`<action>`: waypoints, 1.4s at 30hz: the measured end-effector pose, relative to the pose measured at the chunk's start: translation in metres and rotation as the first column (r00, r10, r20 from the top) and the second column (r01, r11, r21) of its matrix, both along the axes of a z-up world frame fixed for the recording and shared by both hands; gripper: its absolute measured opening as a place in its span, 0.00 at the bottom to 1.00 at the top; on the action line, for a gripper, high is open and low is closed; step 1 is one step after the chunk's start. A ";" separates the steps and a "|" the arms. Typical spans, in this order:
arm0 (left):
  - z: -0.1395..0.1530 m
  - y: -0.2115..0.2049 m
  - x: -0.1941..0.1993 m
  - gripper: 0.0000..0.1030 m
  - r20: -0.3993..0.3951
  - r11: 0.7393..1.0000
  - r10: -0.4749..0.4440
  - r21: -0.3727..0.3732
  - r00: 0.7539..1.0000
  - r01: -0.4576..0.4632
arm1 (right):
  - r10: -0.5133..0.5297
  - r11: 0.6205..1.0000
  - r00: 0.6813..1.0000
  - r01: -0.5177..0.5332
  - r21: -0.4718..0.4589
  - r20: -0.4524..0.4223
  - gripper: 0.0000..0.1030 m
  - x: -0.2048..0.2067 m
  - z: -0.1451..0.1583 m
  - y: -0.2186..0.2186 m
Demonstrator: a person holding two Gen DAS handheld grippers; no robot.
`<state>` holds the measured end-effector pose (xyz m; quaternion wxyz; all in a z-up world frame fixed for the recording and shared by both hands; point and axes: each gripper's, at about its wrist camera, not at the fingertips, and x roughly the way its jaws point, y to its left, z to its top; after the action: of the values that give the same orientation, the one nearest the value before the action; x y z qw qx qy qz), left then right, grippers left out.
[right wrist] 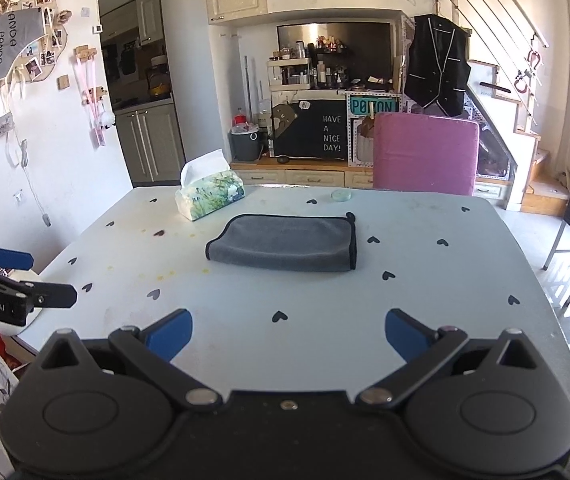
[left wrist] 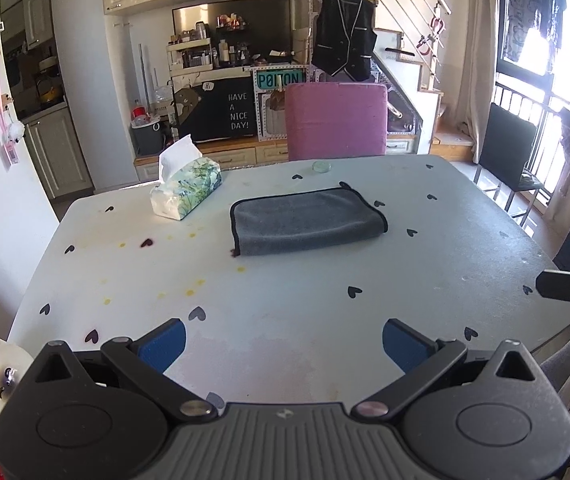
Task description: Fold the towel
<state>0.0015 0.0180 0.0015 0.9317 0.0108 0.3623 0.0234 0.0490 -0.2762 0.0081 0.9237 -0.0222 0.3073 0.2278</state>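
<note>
A grey towel (left wrist: pixel 307 222) with black trim lies folded flat near the middle of the pale table (left wrist: pixel 285 304); it also shows in the right wrist view (right wrist: pixel 285 242). My left gripper (left wrist: pixel 284 344) is open and empty, held over the table's near edge, well short of the towel. My right gripper (right wrist: pixel 289 338) is open and empty too, also over the near side of the table. The left gripper shows from the side at the left edge of the right wrist view (right wrist: pixel 13 280).
A tissue box (left wrist: pixel 186 190) stands at the table's far left. A small glass dish (left wrist: pixel 321 166) sits near the far edge. A pink chair (left wrist: pixel 337 120) stands behind the table, and black chairs (left wrist: pixel 509 152) to the right.
</note>
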 end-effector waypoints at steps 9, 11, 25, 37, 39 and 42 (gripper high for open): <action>0.002 -0.001 -0.005 1.00 0.020 1.000 -0.019 -0.010 1.000 0.019 | -0.001 1.000 1.000 0.001 0.001 0.005 1.00 -0.004 -0.001 -0.002; 0.002 0.000 -0.004 1.00 0.020 1.000 -0.020 -0.010 1.000 0.020 | -0.002 1.000 1.000 0.002 0.000 0.004 1.00 -0.004 -0.001 -0.002; 0.000 0.001 -0.005 1.00 0.010 1.000 -0.015 -0.013 1.000 0.015 | -0.003 1.000 1.000 0.003 0.001 -0.003 1.00 -0.003 0.000 -0.003; 0.000 0.002 -0.006 1.00 0.014 1.000 -0.010 -0.016 1.000 0.011 | -0.003 1.000 1.000 0.003 0.000 -0.006 1.00 -0.002 -0.002 -0.001; 0.000 0.002 -0.006 1.00 0.014 1.000 -0.010 -0.016 1.000 0.010 | -0.003 1.000 1.000 0.003 -0.001 -0.006 1.00 -0.002 -0.002 -0.001; 0.000 0.002 -0.006 1.00 0.014 1.000 -0.009 -0.014 1.000 0.010 | -0.003 1.000 1.000 0.003 -0.001 -0.006 1.00 -0.002 -0.002 -0.001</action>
<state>-0.0045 0.0202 0.0016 0.9344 0.0060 0.3558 0.0165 0.0471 -0.2772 0.0060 0.9231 -0.0212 0.3102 0.2261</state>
